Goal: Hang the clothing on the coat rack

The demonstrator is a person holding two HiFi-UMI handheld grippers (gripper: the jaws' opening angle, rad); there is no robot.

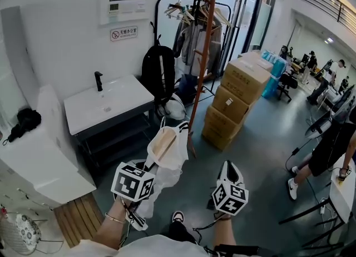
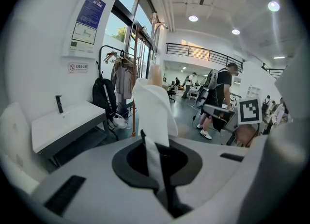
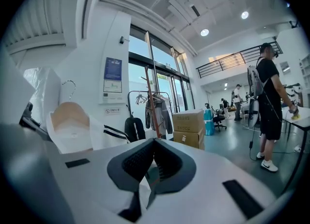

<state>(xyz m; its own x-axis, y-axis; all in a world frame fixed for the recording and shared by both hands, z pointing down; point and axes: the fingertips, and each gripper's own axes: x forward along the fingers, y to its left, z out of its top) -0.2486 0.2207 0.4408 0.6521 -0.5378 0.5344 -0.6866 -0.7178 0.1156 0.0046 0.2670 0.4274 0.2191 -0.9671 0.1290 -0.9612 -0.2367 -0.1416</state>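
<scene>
White garment [image 1: 167, 146] hangs clamped in forward-held left tongs [image 2: 145, 139]; right tongs [image 3: 154, 140] alongside, closed, seemingly empty.

left gripper [image 2: 145, 138] fingers clamped; right gripper [image 3: 154, 141] fingers together

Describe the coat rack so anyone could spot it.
Find the white sink counter by the wall and the stacked cardboard boxes to its right. Between them rises the coat rack: one slim reddish-brown wooden pole, unlike the black metal clothes rail behind.
</scene>
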